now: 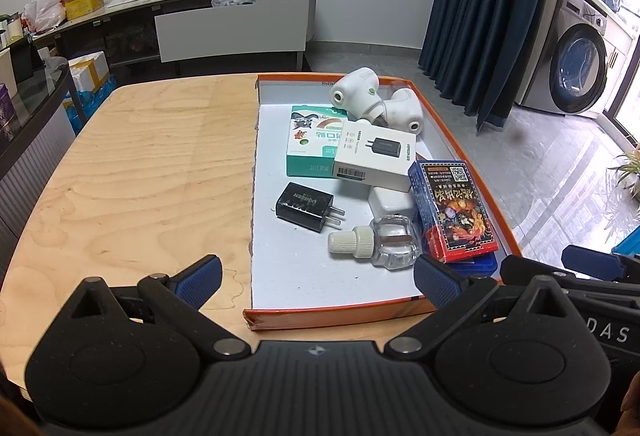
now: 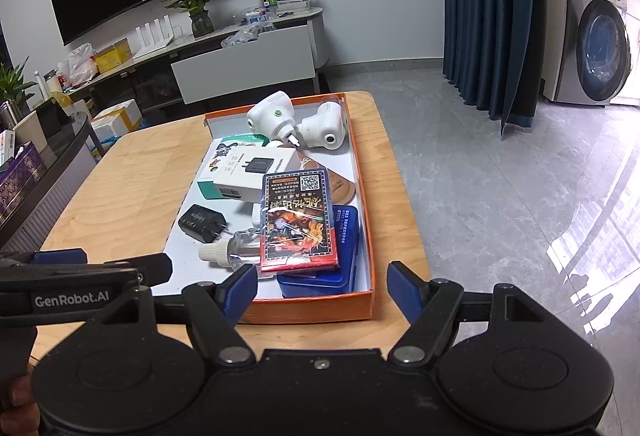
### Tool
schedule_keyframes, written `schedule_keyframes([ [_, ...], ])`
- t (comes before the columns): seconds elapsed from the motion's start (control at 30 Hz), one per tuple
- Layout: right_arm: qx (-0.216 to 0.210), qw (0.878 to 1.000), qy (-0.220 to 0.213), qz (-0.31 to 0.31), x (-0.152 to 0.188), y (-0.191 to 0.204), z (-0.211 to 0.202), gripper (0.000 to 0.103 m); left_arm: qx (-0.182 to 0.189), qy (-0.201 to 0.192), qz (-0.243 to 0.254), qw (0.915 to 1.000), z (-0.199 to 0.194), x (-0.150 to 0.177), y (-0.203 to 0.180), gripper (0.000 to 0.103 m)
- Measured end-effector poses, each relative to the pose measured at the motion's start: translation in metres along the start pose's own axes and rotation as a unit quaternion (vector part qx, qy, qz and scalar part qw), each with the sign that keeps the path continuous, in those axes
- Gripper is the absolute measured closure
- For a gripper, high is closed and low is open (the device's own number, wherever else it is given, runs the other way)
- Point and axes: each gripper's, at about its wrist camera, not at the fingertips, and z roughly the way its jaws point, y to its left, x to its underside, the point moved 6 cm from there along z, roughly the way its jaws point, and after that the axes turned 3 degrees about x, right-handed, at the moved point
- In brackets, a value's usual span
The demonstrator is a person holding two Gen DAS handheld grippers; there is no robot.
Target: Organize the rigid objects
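Both the left gripper (image 1: 316,278) and the right gripper (image 2: 322,286) hover at the worktop's (image 1: 140,172) near edge, jaws spread wide and holding nothing. Just beyond, the orange tray (image 1: 332,312) on the worktop's right half holds everything: bottle (image 1: 376,242), card pack (image 1: 456,212), black charger (image 1: 306,206), boxes, and two white plugs (image 1: 380,102) by its far edge. This fits either sorting finished or a tray about to be emptied; no next move is settled.

L gripper (image 1: 318,278): jaws wide, empty | R gripper (image 2: 322,286): same
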Motion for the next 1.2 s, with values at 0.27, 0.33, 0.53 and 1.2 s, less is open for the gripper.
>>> schedule_keyframes([
  [0.27,-0.001,1.0,0.0,0.001,0.0,0.0,0.0,0.018,0.001,-0.006,0.003,1.0,0.0,-0.001,0.0,0.0],
  [0.33,-0.001,1.0,0.0,0.001,0.0,0.001,0.001,0.018,0.001,-0.006,0.004,1.0,0.0,-0.001,0.0,0.0],
  [0.53,-0.001,1.0,0.001,0.0,-0.001,0.001,0.002,0.018,0.003,-0.005,0.001,1.0,0.001,-0.002,0.002,0.0],
  [1.2,-0.005,1.0,0.016,-0.005,0.0,0.006,0.015,0.018,-0.005,0.013,0.0,0.9999,0.011,0.002,0.009,0.0],
])
